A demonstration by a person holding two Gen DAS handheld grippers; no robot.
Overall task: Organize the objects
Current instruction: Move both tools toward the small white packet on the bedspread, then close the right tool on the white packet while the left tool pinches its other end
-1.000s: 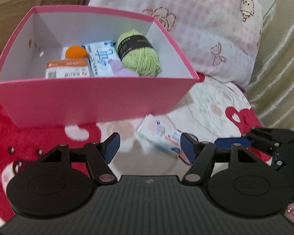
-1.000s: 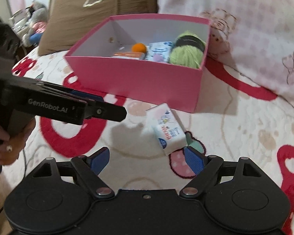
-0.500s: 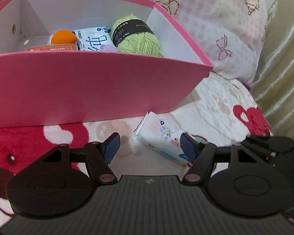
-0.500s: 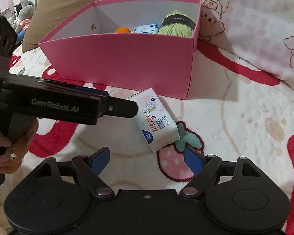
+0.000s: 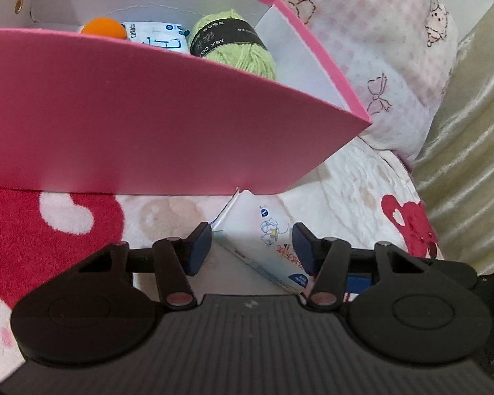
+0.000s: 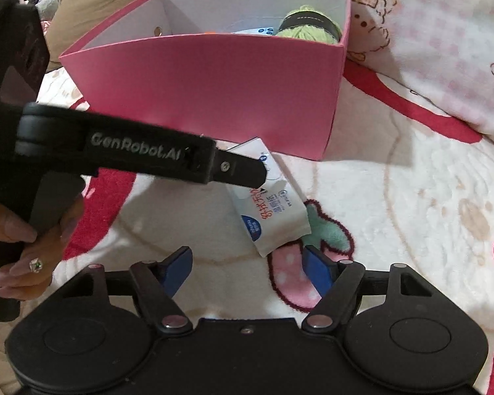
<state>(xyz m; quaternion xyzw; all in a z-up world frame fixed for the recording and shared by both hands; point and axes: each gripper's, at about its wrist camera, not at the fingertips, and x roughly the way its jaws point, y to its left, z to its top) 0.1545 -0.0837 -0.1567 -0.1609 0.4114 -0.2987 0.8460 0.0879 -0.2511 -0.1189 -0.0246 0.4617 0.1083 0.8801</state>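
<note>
A white tissue pack (image 5: 263,240) lies on the bedspread just in front of the pink box (image 5: 148,125). My left gripper (image 5: 252,247) is open, its blue pads on either side of the pack, not clamped. In the right wrist view the left gripper's finger (image 6: 240,169) reaches over the pack (image 6: 273,210). My right gripper (image 6: 248,268) is open and empty, just short of the pack's near end. The box (image 6: 214,82) holds green yarn (image 5: 233,46), an orange ball (image 5: 103,29) and a white packet (image 5: 154,38).
A pink checked pillow (image 5: 378,49) lies behind and right of the box. A shiny beige curtain (image 5: 471,131) hangs at the right. A brown cushion (image 6: 82,6) lies behind the box on the left. The bedspread (image 6: 411,214) is white with red patterns.
Both grippers have moved forward and down toward the tissue pack. The left gripper's pads now straddle the pack. The box looms closer in both views.
</note>
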